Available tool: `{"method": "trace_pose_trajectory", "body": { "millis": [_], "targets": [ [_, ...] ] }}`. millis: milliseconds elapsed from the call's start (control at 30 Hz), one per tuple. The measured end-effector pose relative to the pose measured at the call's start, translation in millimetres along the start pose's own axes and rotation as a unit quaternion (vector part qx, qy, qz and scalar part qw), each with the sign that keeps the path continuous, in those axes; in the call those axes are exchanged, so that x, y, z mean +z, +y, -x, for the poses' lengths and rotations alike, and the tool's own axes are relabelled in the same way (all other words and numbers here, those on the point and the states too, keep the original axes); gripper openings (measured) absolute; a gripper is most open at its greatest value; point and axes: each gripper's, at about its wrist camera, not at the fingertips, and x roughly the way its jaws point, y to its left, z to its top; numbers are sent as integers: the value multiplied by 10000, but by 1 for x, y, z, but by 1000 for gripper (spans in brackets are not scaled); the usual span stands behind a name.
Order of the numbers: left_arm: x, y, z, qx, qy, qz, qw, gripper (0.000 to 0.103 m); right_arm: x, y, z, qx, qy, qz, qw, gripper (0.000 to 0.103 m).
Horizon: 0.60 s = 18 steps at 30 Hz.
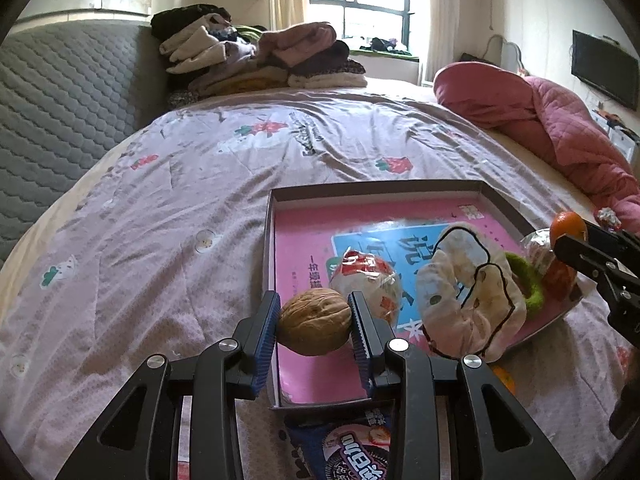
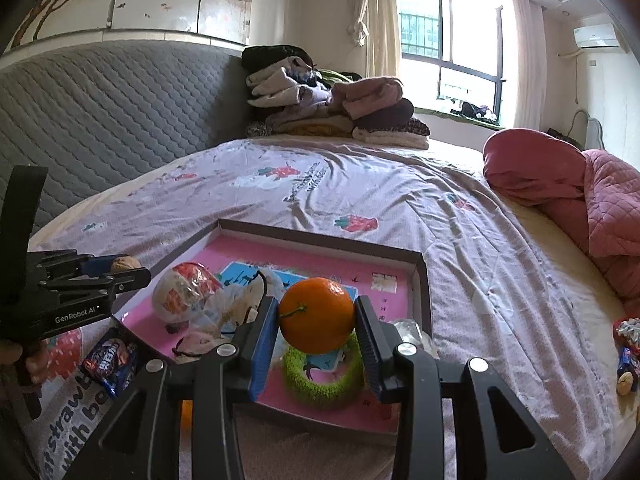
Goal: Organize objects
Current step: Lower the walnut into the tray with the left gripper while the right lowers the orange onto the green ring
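A shallow box with a pink printed bottom [image 1: 280, 208] [image 2: 420, 276] lies on the bed. My left gripper [image 1: 314, 322] is shut on a brown walnut [image 1: 314, 320], held over the box's near left corner. My right gripper [image 2: 316, 316] is shut on an orange tangerine [image 2: 316, 314], held above a green fuzzy ring [image 2: 320, 380] inside the box. The box also holds a wrapped white-and-red bun [image 1: 368, 280] [image 2: 184, 292] and a cream scrunchie [image 1: 468, 292]. In the left wrist view the right gripper [image 1: 592, 256] and its tangerine [image 1: 566, 224] show at the right edge.
A dark snack packet [image 1: 352, 444] [image 2: 112, 360] lies on the sheet just before the box. Small wrapped items [image 2: 628, 356] lie at the right. Folded clothes [image 1: 256, 56] are piled at the head of the bed, and a pink quilt [image 1: 560, 128] is bunched on the right.
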Motion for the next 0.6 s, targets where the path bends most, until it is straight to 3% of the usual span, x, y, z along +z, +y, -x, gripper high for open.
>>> {"method": "trace_pose_trajectory", "body": {
  "millis": [600],
  "targets": [
    [-11, -12, -15, -92, 215, -147, 9996, 35, -8, -3, -17, 62, 284, -125, 9995, 39]
  ]
}}
